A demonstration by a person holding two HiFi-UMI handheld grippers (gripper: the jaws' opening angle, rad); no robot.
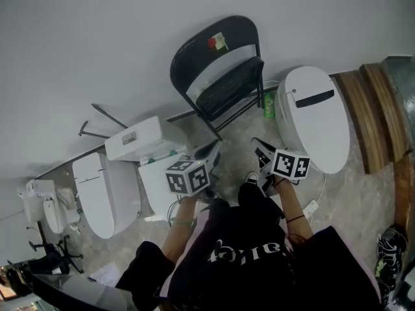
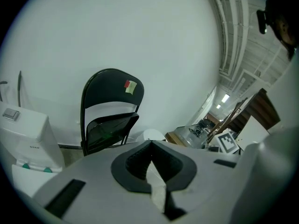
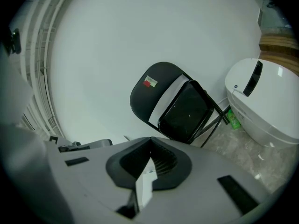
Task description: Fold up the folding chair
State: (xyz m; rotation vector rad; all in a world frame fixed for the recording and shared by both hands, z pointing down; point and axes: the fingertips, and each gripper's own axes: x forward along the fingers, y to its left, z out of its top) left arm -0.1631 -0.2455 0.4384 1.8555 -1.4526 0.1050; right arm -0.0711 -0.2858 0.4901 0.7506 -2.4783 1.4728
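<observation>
Head view looks steeply down on the folding chair (image 1: 224, 76), which leans at the far side against the white wall (image 1: 97, 37), well apart from both tools. Its seat is tipped up steeply, close to the frame, and a small red and green sticker (image 1: 218, 42) sits on the backrest. The chair is between a white toilet (image 1: 311, 115) on the right and a white cistern (image 1: 133, 138) on the left, with a green bottle (image 1: 269, 104) just beside the chair's right leg.

The left tool (image 1: 214, 149) and the right tool (image 1: 258, 146) are held near the person's body, side by side and pointing towards the chair, touching nothing.

Left gripper view shows the left tool (image 2: 150, 143) clenched, its dark pads meeting at the tips with nothing between them; the chair (image 2: 110, 120) stands beyond, left of centre, with the sticker (image 2: 130, 86) at the top of its back.

Right gripper view shows the right tool (image 3: 150, 141) likewise clenched on nothing, pads together at the tips. The chair (image 3: 180, 108) stands tilted beyond it, the toilet (image 3: 264, 101) to the right and the bottle (image 3: 233, 120) between the two.
</observation>
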